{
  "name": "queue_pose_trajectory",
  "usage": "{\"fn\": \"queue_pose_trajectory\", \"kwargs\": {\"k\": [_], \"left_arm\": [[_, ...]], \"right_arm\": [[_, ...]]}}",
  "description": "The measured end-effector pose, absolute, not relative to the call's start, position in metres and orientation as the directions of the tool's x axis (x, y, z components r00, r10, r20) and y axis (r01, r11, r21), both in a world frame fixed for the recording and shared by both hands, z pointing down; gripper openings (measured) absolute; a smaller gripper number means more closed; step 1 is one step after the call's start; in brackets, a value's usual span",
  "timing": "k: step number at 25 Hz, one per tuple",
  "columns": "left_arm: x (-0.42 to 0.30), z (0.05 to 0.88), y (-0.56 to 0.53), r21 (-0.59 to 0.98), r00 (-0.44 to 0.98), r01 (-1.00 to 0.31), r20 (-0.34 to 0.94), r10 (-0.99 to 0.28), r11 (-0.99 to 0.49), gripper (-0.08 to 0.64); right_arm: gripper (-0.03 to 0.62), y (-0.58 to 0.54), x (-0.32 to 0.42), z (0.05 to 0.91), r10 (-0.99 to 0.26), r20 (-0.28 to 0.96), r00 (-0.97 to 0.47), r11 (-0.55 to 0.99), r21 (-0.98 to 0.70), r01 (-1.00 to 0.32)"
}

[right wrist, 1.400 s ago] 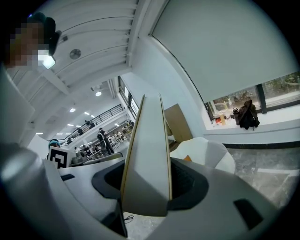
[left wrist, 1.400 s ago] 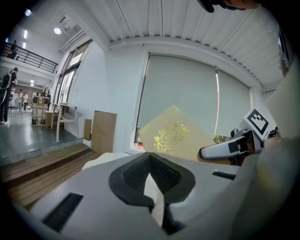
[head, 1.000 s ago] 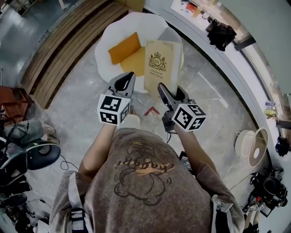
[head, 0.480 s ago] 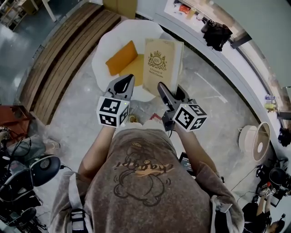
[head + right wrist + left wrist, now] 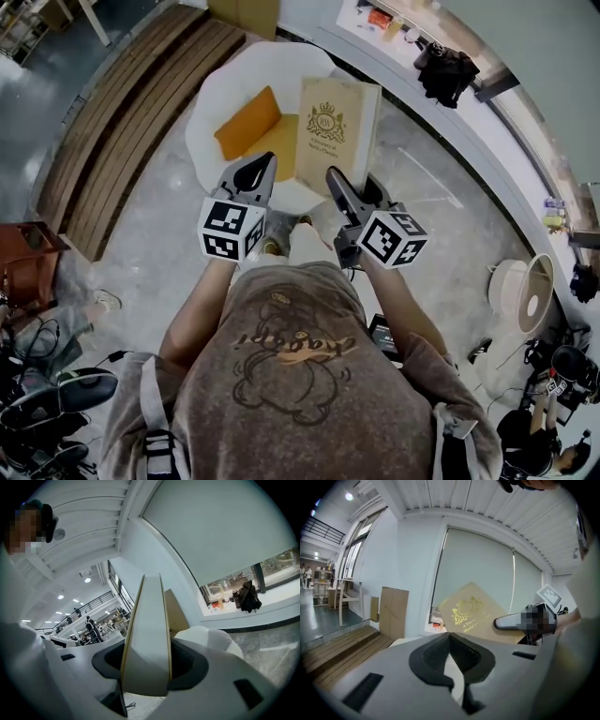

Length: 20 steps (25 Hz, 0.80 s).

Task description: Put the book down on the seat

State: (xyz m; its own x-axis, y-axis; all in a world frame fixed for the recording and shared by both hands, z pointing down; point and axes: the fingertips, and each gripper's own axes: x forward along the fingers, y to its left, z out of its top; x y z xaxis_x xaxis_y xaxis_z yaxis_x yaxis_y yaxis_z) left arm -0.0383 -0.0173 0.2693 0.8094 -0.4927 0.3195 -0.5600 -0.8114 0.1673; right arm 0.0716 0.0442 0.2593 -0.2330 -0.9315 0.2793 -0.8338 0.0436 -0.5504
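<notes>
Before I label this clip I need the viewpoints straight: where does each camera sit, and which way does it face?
Head view: on the person's head, looking steeply down at the white seat, the book, left tongs and right tongs; shirt below.
Left gripper view: rides the left tongs, looking along their closed, empty jaws toward the window blind; shirt at right.
Right gripper view: rides the right tongs, looking along jaws clamped on the book's edge.
Shared: head and left gripper views both show the book's gold-crested cover.

Matt tan book [image 5: 337,127] cover with glossy gilt stamping; smooth white seat [image 5: 217,98]; polished stone floor [image 5: 159,246]; wooden decking [image 5: 122,122].
</notes>
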Motion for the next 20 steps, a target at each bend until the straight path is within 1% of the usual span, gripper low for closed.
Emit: {"fn": "queue_pose_trajectory", "kwargs": {"k": [20], "left_arm": [[0.032, 0.277, -0.083, 0.150, 0.762, -0.623, 0.338, -0.552, -0.768, 0.005]], "right_arm": [[0.239, -0.028, 0.140, 0.268, -0.894, 0.298, -0.334, 0.121, -0.558, -0.821]]}}
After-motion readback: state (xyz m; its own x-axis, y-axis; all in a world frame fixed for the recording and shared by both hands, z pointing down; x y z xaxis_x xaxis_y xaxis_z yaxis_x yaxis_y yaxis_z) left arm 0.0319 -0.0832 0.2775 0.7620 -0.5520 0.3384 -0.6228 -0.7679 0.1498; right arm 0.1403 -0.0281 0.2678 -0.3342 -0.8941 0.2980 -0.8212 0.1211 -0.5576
